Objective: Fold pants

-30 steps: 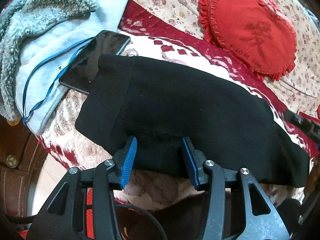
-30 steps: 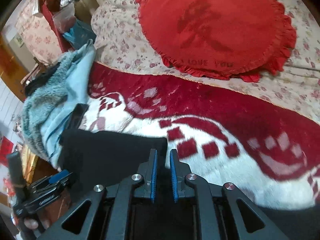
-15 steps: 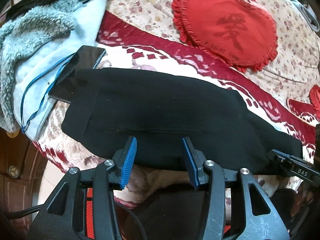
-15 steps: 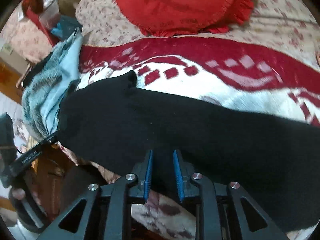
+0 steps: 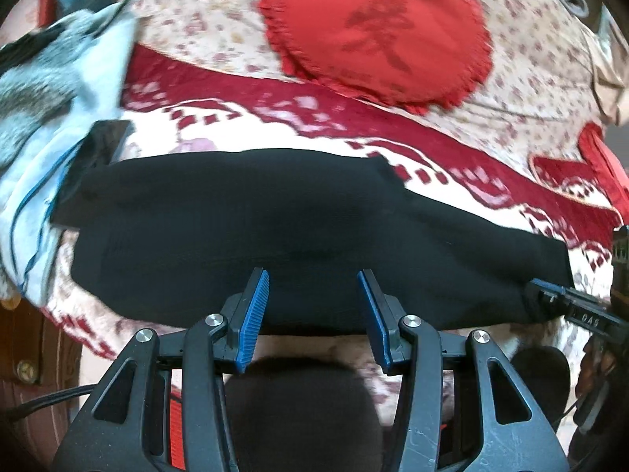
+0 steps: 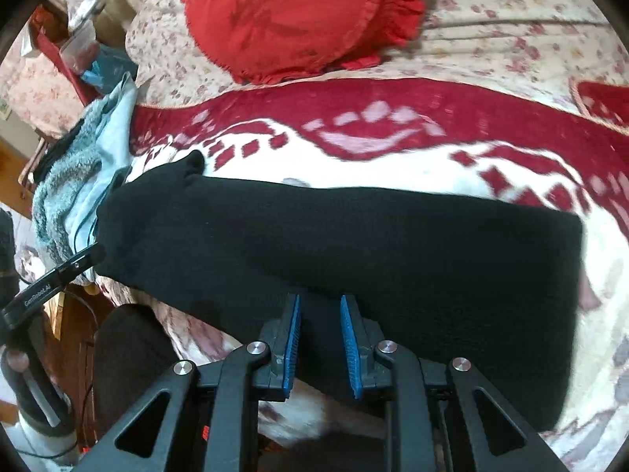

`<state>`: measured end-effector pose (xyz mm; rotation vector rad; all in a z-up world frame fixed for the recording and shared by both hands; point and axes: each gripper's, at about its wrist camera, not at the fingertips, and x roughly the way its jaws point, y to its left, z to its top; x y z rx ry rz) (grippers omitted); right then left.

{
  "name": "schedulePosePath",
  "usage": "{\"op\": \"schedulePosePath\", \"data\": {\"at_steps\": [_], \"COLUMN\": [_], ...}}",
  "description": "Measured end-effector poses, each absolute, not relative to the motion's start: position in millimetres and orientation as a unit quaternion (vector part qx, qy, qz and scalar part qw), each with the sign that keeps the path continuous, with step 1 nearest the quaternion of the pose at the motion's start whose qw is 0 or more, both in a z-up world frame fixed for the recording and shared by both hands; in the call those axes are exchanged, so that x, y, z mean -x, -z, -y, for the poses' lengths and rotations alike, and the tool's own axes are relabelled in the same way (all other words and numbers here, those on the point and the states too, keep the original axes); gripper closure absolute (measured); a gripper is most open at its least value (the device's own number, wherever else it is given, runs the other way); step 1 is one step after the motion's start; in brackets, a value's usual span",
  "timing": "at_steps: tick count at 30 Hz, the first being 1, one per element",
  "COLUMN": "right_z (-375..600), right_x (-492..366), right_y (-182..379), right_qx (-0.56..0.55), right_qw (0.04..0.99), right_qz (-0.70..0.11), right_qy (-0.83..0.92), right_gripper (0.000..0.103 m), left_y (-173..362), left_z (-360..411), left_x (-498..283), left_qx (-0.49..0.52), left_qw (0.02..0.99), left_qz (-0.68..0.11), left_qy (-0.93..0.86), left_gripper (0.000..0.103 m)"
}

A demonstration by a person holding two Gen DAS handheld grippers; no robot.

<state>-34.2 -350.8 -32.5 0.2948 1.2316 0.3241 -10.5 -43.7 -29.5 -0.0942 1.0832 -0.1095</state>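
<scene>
The black pants (image 5: 275, 220) lie folded lengthwise in a long strip across the red and white blanket (image 5: 243, 126). They also show in the right wrist view (image 6: 373, 244). My left gripper (image 5: 312, 287) is open and empty, its blue pads at the near edge of the pants near the waist end. My right gripper (image 6: 317, 310) is open and empty, its fingertips over the near edge of the pants. The right gripper also shows at the right edge of the left wrist view (image 5: 570, 306).
A red heart cushion (image 5: 377, 27) lies on the flowered bedspread (image 5: 542, 63) behind the blanket. A dark phone (image 5: 98, 153) and a pale blue fleece garment (image 5: 51, 90) lie at the pants' left end. The bed's near edge drops to the floor.
My right gripper has opened and let go of the pants, which now lie flat in a strip. Both grippers have drawn back toward the near edge.
</scene>
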Motion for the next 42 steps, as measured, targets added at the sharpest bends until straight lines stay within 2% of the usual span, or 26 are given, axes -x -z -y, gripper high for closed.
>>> {"op": "schedulePosePath", "data": {"at_steps": [5, 9, 13, 21, 23, 25, 32, 38, 42], "right_z": [383.3, 401.8, 424.0, 431.4, 432.8, 435.0, 441.4, 448.6, 433.2], "right_x": [49.7, 59.3, 67.2, 76.1, 77.1, 79.1, 86.9, 91.0, 94.3], "right_y": [23.7, 23.1, 24.2, 20.4, 19.9, 18.2, 0.9, 14.7, 3.3], "right_qx": [-0.172, -0.112, -0.166, -0.18, -0.182, -0.183, -0.148, -0.172, -0.157], "right_qw": [0.802, 0.814, 0.814, 0.822, 0.823, 0.823, 0.842, 0.83, 0.848], "right_qz": [-0.557, -0.566, -0.551, -0.537, -0.535, -0.533, -0.518, -0.529, -0.5], "right_qy": [-0.132, -0.068, -0.078, -0.066, -0.064, -0.063, -0.032, -0.04, -0.076], "right_gripper": [0.084, 0.079, 0.079, 0.079, 0.079, 0.079, 0.074, 0.073, 0.088], "left_y": [30.6, 35.4, 42.1, 50.8, 51.9, 52.1, 51.5, 53.1, 50.8], "left_z": [76.2, 99.4, 122.9, 153.9, 157.7, 159.3, 160.7, 170.2, 182.4], "left_x": [6.0, 0.1, -2.3, -5.4, -5.2, -4.7, -5.6, -7.6, -8.4], "left_qx": [0.024, 0.018, 0.006, 0.001, -0.001, 0.002, 0.006, 0.0, -0.015], "left_qw": [0.848, 0.839, 0.829, 0.811, 0.808, 0.808, 0.806, 0.803, 0.803], "left_qz": [-0.522, -0.531, -0.541, -0.553, -0.556, -0.555, -0.556, -0.56, -0.558], "left_qy": [0.089, 0.116, 0.142, 0.191, 0.196, 0.198, 0.201, 0.204, 0.209], "left_gripper": [0.057, 0.057, 0.057, 0.057, 0.054, 0.044, 0.044, 0.044, 0.044]}}
